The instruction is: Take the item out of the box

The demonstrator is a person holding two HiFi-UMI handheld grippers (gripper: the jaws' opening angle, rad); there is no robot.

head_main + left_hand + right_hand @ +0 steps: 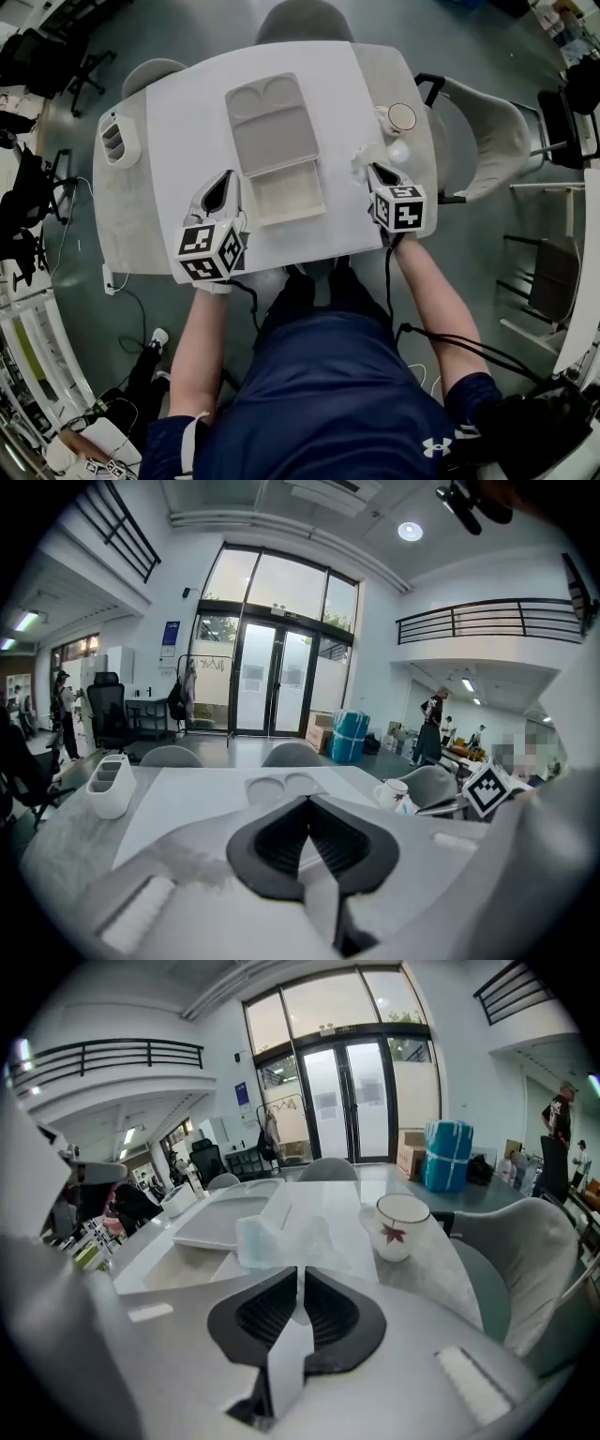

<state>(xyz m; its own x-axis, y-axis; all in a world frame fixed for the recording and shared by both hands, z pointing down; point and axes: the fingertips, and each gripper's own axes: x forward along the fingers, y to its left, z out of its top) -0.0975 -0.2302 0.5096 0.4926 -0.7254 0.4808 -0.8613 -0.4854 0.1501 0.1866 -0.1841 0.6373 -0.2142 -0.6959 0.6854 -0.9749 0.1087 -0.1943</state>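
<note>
Item (272,1237) — one crumpled clear packet — is pinched in your right tongs (300,1275), outside the one open box (289,202), beside one mug (401,117) on the tabletop (187,131); your left tongs (308,801) are closed, empty.

The pale grey plastic box (272,141) at frame centre looks matt and smooth; the crinkled translucent plastic bag (274,1237) faintly shiny; the white ceramic mug (401,1225) glossy; the white bench (187,127) matt.

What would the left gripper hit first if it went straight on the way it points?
Probably the box lid, lying open just beyond the shut left gripper; it might pass above it, since depth is unclear.
</note>
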